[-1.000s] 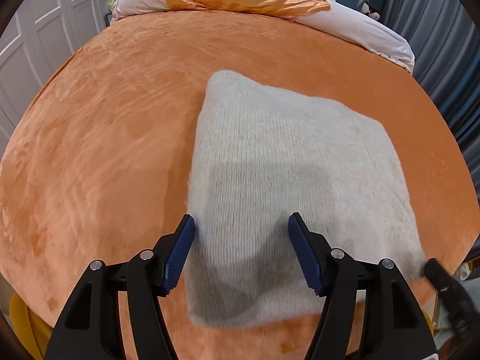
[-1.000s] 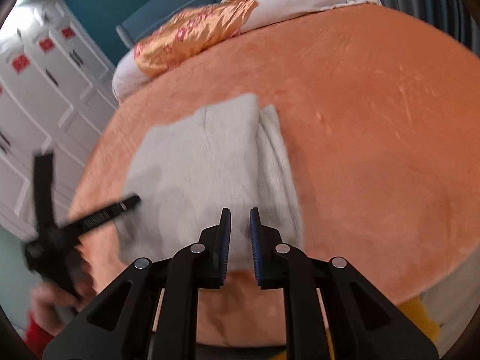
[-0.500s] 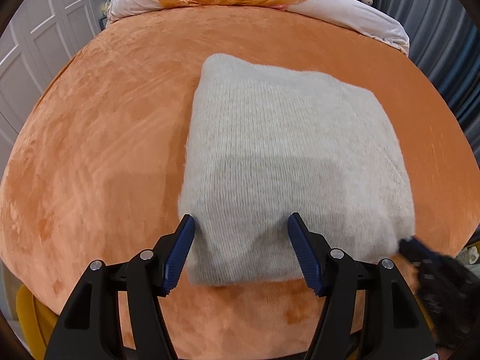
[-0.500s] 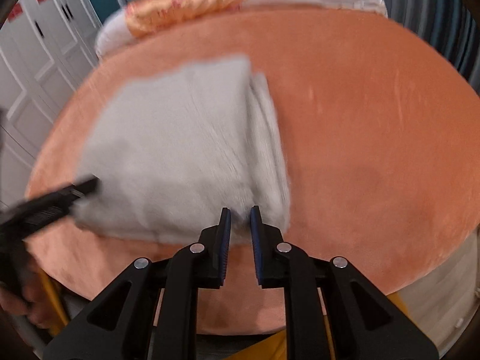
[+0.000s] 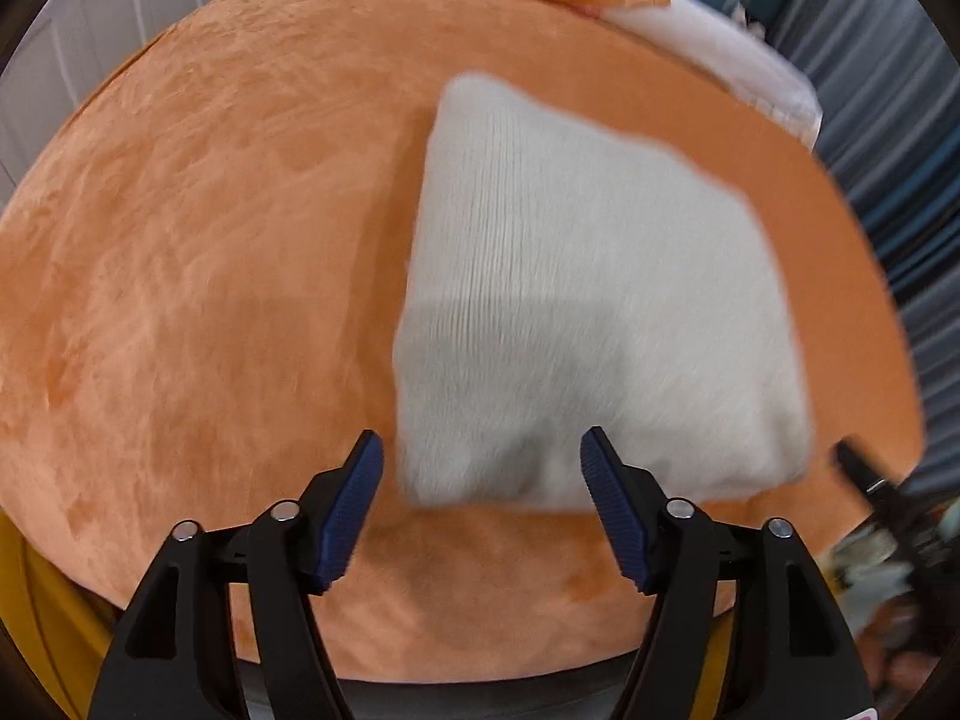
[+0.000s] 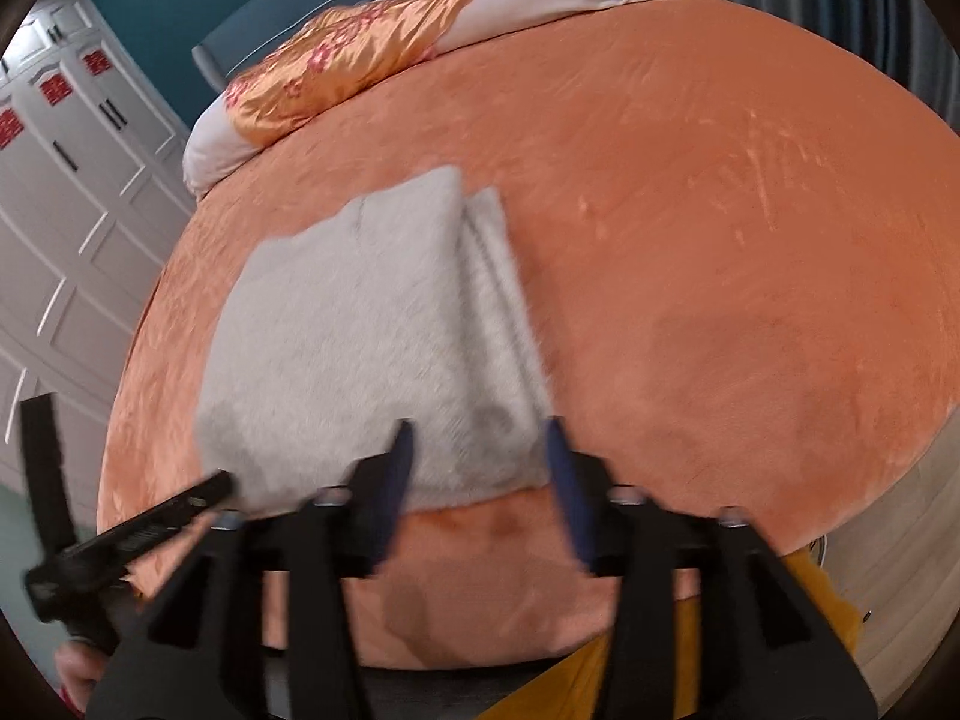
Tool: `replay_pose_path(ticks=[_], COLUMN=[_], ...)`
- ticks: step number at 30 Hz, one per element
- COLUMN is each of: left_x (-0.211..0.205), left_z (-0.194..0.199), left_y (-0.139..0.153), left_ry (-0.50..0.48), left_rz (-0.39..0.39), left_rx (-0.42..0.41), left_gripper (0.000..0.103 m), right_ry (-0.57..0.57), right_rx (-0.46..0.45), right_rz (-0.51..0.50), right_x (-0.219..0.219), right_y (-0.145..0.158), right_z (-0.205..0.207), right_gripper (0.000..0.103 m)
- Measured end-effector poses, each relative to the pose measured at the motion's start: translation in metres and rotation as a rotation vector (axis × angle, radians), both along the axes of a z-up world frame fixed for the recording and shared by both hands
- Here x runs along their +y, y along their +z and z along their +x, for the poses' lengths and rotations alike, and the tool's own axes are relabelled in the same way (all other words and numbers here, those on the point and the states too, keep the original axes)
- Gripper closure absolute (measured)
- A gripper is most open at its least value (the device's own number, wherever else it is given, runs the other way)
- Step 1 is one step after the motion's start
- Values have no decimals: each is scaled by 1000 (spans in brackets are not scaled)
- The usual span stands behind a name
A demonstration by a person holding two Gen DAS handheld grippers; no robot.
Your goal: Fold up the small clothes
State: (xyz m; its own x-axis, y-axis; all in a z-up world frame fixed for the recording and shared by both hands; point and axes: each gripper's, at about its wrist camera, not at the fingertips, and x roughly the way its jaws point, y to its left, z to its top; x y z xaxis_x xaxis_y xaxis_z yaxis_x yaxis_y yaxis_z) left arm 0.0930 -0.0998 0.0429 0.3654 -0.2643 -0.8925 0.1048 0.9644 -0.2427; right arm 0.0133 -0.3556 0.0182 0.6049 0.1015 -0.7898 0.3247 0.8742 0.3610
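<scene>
The knitted sweater (image 5: 588, 324) lies on the orange bed (image 5: 198, 276) as a thick folded rectangle, its stacked layers showing along the right edge in the right wrist view (image 6: 360, 348). By that, the folding looks nearly or wholly done; at most a last squaring-up or moving it aside seems left.

The left tool (image 5: 480, 504) stands wide and empty, the sweater's near edge at about 12 o'clock just beyond its tips. The right tool (image 6: 480, 480) is also parted and empty, at the sweater's near right corner.

Against the earlier frames, the right tool's jaws, then nearly closed, have just been opening with nothing between them; the left tool's have opened slightly further. In the left view the sweater now sits more toward 1 o'clock.
</scene>
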Motion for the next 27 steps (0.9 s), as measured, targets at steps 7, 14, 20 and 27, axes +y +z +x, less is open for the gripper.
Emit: replay_pose_path(ticks=[7,14,20,27], left_x=[5,-7,-20,-29], left_z=[33,61,73,86], left_y=[9,-15,-27,-42], left_ry=[57,29,25,43], left_rz=[-39,0,17,-8], left_rx=[-12,4,-11,-2], left_gripper=[28,25,15,5], right_ry=[13,59,52,77], right_rx=[26,62,70,47], right_rz=[52,29,157,171], right_x=[-2,-1,-9,-9], right_y=[-13,-37,-67,-71], right_z=[18,61,73,79], right_gripper=[40,30,21,20])
